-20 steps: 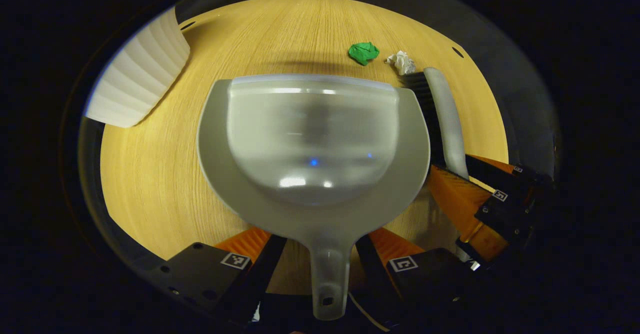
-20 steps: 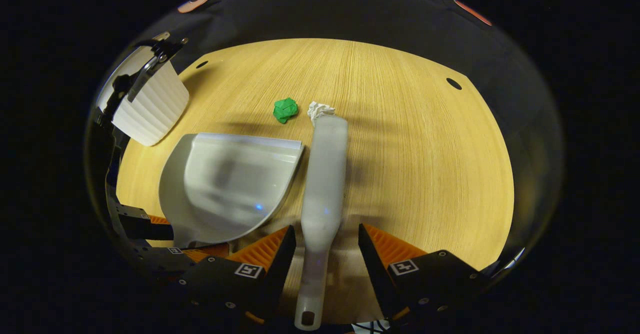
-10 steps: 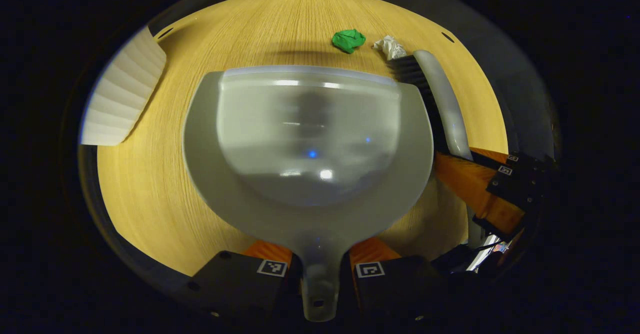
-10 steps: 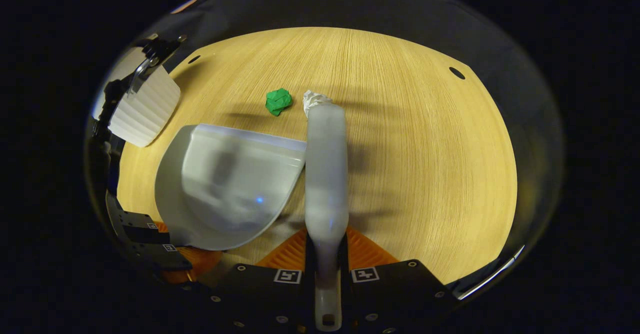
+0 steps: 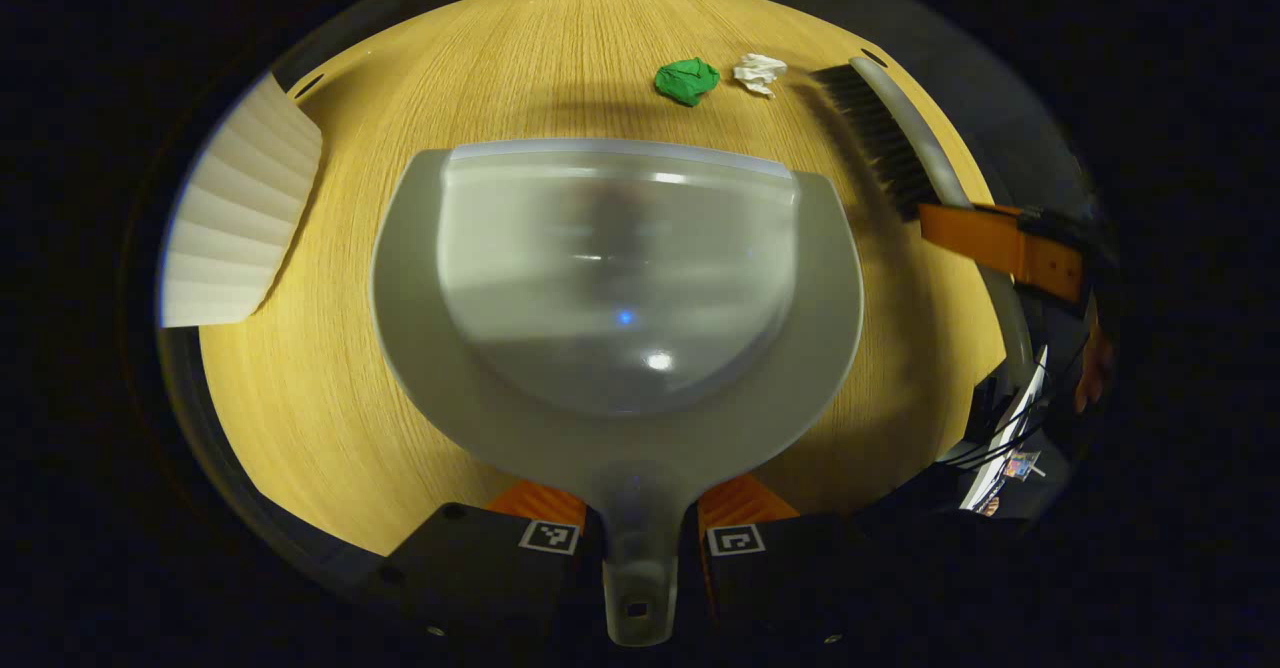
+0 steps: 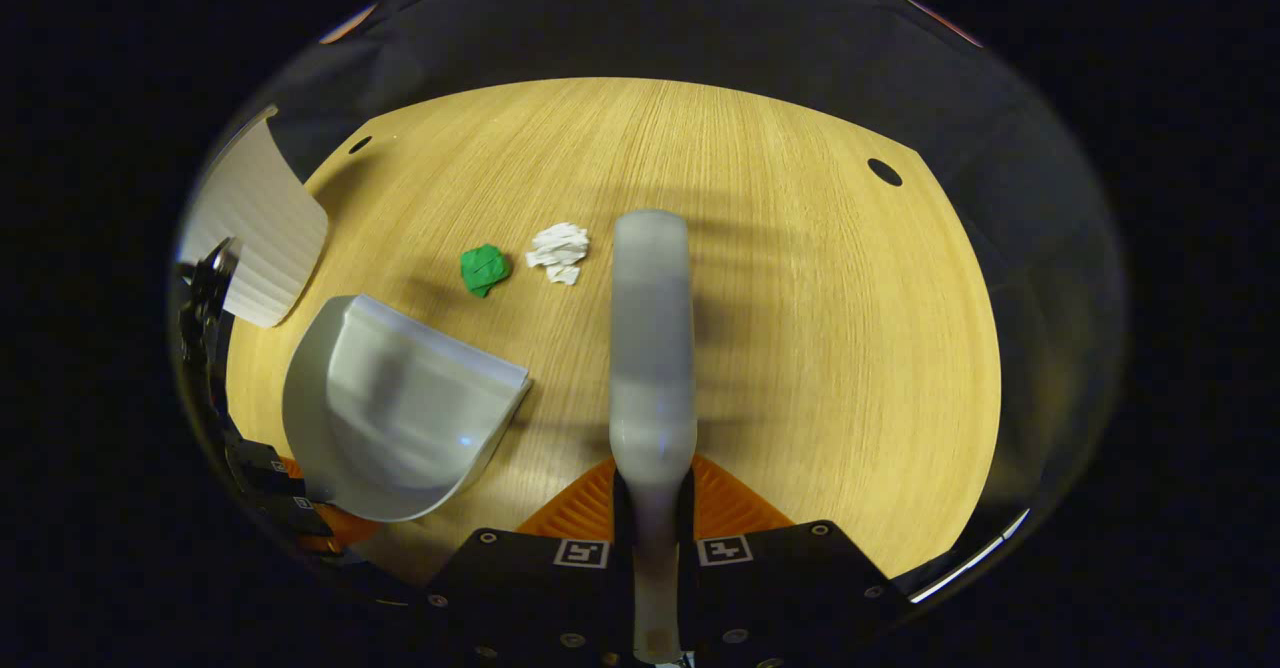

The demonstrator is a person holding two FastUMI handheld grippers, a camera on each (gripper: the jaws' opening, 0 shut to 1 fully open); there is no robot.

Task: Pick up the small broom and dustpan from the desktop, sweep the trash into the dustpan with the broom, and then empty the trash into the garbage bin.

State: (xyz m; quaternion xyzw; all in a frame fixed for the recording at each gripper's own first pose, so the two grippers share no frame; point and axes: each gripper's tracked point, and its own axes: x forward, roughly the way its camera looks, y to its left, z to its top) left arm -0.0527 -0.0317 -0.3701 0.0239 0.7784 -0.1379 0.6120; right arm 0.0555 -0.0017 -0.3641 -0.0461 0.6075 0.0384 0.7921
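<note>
In the left gripper view, the grey dustpan (image 5: 620, 278) fills the middle, and my left gripper (image 5: 640, 528) is shut on its handle. A green paper ball (image 5: 686, 80) and a white crumpled paper (image 5: 759, 72) lie beyond the pan's lip. The broom (image 5: 890, 133), bristles down, is at the right, held by the other gripper's orange fingers (image 5: 1000, 243). In the right gripper view, my right gripper (image 6: 655, 538) is shut on the grey broom (image 6: 652, 338) handle. The green ball (image 6: 484, 268) and white paper (image 6: 560, 246) lie left of the broom head, with the dustpan (image 6: 395, 408) at the lower left.
A white ribbed garbage bin (image 5: 240, 218) stands at the desk's left edge, also at the upper left (image 6: 255, 228) of the right gripper view. The wooden desktop (image 6: 830, 328) has a cable hole (image 6: 884, 171) at its far right.
Both grippers closed on the handles about a second ago. The broom has since lifted and moved right, away from the dustpan and off the white paper. The dustpan stays held.
</note>
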